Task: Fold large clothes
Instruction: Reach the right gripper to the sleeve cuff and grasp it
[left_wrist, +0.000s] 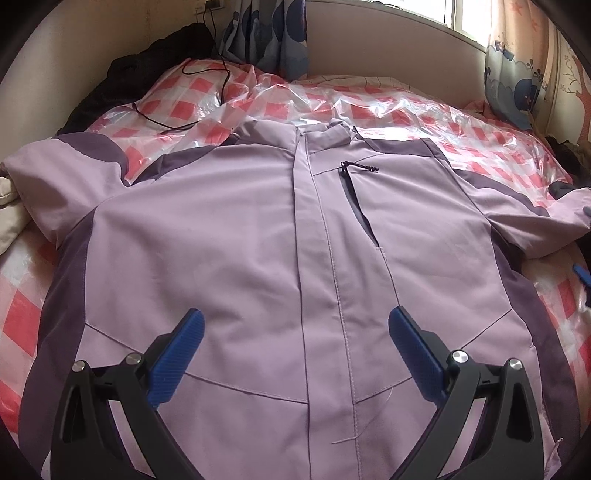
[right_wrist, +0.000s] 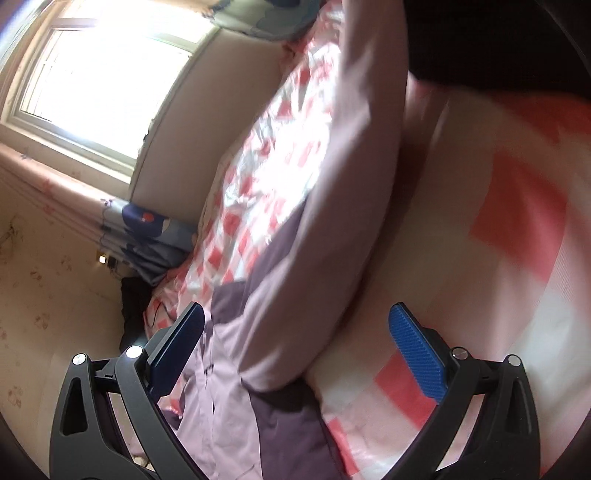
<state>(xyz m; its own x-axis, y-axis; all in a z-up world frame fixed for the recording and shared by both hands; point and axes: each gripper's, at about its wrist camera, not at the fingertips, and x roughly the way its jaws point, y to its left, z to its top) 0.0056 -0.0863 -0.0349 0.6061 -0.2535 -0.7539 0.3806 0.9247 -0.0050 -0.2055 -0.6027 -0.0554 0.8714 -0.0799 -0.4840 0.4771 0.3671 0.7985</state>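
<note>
A lilac jacket (left_wrist: 229, 236) with dark purple side panels lies front up and spread flat on the bed, collar toward the far wall, sleeves out to both sides. My left gripper (left_wrist: 295, 332) hovers open over the jacket's lower front, its blue pads on either side of the zip placket. In the tilted, blurred right wrist view, my right gripper (right_wrist: 295, 328) is open beside the jacket's sleeve (right_wrist: 332, 229), which lies between and beyond its fingers. A blue fingertip (left_wrist: 581, 274) of the right gripper shows at the right edge of the left wrist view.
The bed carries a red-and-white checked cover under clear plastic sheeting (left_wrist: 369, 107). A black cable (left_wrist: 221, 81) runs over its far left part, next to dark clothing (left_wrist: 125, 74). Curtains (left_wrist: 517, 62) and a window (right_wrist: 92, 74) stand behind. A beige cloth (left_wrist: 9, 210) lies at the left.
</note>
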